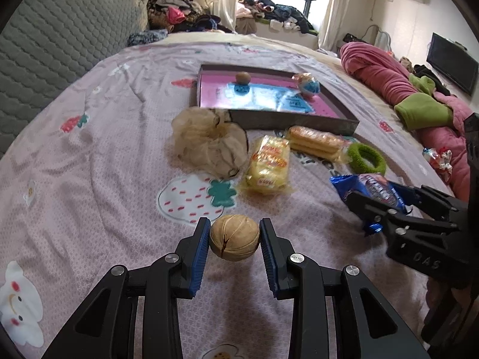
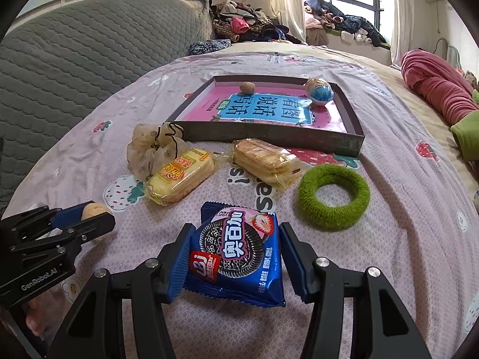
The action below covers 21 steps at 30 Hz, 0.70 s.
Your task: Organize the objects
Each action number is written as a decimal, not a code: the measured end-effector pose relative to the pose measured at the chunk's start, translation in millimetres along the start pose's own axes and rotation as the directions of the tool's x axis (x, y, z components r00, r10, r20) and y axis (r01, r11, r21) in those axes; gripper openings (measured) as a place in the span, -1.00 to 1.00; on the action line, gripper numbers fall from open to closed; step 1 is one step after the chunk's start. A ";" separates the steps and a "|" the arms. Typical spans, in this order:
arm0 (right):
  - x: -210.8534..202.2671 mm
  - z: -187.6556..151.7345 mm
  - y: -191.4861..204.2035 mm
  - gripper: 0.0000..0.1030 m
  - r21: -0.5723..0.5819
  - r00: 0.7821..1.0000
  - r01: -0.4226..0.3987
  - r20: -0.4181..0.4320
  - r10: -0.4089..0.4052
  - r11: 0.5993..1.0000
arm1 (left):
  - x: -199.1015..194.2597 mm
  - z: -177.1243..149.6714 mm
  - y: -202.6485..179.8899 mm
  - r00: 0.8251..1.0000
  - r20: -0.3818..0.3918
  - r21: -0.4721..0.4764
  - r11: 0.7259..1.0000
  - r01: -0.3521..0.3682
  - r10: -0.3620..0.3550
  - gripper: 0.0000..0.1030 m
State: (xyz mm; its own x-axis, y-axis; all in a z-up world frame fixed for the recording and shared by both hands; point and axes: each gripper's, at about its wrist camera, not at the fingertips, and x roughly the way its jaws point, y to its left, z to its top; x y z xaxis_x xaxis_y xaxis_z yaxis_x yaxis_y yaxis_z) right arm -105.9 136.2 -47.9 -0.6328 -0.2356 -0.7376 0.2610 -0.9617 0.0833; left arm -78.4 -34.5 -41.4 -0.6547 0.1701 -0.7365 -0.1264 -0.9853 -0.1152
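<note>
Walnut (image 1: 234,237): nearest our left camera, it sat clamped between the blue pads of our left gripper (image 1: 234,239), lifted just off the bedsheet (image 1: 89,179).
Cookie packet (image 2: 236,257): our right gripper (image 2: 233,257) was clenched on this blue sandwich-cookie pack, pads pressing both its sides, near the sheet's front.
Step in hand: we judged both pick-ups done and the carry to the box (image 2: 269,137) about to start.
Box: a shallow dark tray lined with a pink-and-blue printed sheet, well beyond our grippers; a second walnut (image 2: 247,87) and a blue wrapped ball (image 2: 320,91) already lay inside near its far wall.
Next move: we judged that it called for lifting each load over the near wall and past the items between.
Left outside: yellow cake packet (image 2: 179,176), wafer packet (image 2: 265,161), green scrunchie (image 2: 333,199), and beige mesh scrunchie (image 2: 149,146) just beside the box's near corner.
</note>
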 end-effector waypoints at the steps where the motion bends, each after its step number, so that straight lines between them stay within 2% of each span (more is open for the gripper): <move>1: -0.6 0.3 0.1 0.09 0.002 1.000 0.002 0.002 -0.002 1.000 | -2.8 0.8 -1.4 1.000 0.012 0.002 1.000 -0.003 0.003 -0.33; 21: -33.0 2.5 6.0 0.09 0.006 0.998 0.014 0.057 -0.014 1.000 | -23.5 8.7 -8.9 0.999 0.046 -0.043 0.999 -0.020 0.022 -0.33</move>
State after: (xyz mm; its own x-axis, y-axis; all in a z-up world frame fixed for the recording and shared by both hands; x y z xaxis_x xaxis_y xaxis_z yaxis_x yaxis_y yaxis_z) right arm -85.2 137.8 -21.4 -0.6770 -0.2296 -0.6993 0.2477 -0.9657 0.0773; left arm -68.4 -29.6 -17.2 -0.6906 0.1493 -0.7076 -0.0815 -0.9883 -0.1289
